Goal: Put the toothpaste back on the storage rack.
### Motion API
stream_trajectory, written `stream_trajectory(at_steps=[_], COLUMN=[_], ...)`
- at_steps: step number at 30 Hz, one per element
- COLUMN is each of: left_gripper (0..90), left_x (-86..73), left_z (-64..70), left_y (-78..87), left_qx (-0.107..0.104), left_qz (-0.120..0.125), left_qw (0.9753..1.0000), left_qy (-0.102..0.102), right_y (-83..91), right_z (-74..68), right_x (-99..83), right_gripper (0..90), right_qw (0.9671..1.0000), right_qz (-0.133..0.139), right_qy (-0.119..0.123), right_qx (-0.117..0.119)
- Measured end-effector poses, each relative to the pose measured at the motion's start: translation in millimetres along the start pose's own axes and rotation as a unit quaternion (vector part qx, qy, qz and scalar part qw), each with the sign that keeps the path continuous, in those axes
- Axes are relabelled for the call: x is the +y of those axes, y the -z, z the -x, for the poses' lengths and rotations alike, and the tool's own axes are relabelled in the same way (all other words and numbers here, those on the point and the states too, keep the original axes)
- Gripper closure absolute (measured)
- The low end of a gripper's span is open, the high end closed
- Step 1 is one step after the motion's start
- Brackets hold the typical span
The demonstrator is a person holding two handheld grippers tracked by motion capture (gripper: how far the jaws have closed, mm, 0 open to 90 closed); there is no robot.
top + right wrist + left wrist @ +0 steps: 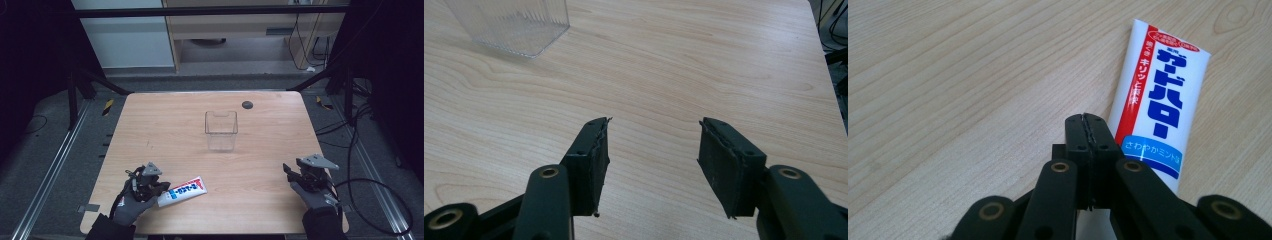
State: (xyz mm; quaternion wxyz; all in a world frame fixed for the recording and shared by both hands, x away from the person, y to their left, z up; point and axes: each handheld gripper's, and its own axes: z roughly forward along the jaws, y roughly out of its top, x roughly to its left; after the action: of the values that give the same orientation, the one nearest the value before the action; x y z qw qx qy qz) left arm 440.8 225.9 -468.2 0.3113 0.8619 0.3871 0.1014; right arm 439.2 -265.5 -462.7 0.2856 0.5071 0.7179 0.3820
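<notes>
A white toothpaste tube (182, 191) with red and blue print lies flat near the table's front left. In the left gripper view the tube (1158, 105) lies just right of my left gripper (1087, 120), whose jaws are pressed together with nothing between them. From above, the left gripper (161, 189) rests beside the tube's lower end. My right gripper (289, 171) sits low at the front right, and its jaws (653, 135) stand wide apart over bare wood. A clear plastic container (221, 131) stands upright at mid-table, and its base corner (514, 22) shows far ahead of the right gripper.
The light wooden table (260, 150) carries a small dark round disc (247, 104) near its far edge. Cables (380, 195) trail on the floor to the right. Metal rails (55, 165) run along the floor on the left.
</notes>
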Motion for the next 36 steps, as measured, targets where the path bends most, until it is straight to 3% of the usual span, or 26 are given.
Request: stream_trajectory(at_steps=[23, 31, 36], left_gripper=[86.2, 76.1, 67.8], left_x=[-8.1, 0.7, 11.0], left_z=[10.5, -3.4, -6.0], left_y=[4.5, 21.5, 34.0], left_qx=[-0.010, 0.013, 0.011], left_qz=[-0.016, 0.024, 0.045], left_qw=[0.9997, 0.9995, 0.9989], left_qy=[-0.013, 0.016, 0.012], right_y=[-0.8, -1.1, -1.4], right_z=[4.3, 6.4, 8.0], right_x=[-1.9, -1.9, -2.0], right_gripper=[42.9, 42.5, 42.0], right_qw=[1.0000, 0.9999, 0.9999], right_qz=[-0.005, -0.004, -0.005], right_qy=[-0.005, -0.009, -0.009], right_qx=[-0.004, -0.005, -0.007])
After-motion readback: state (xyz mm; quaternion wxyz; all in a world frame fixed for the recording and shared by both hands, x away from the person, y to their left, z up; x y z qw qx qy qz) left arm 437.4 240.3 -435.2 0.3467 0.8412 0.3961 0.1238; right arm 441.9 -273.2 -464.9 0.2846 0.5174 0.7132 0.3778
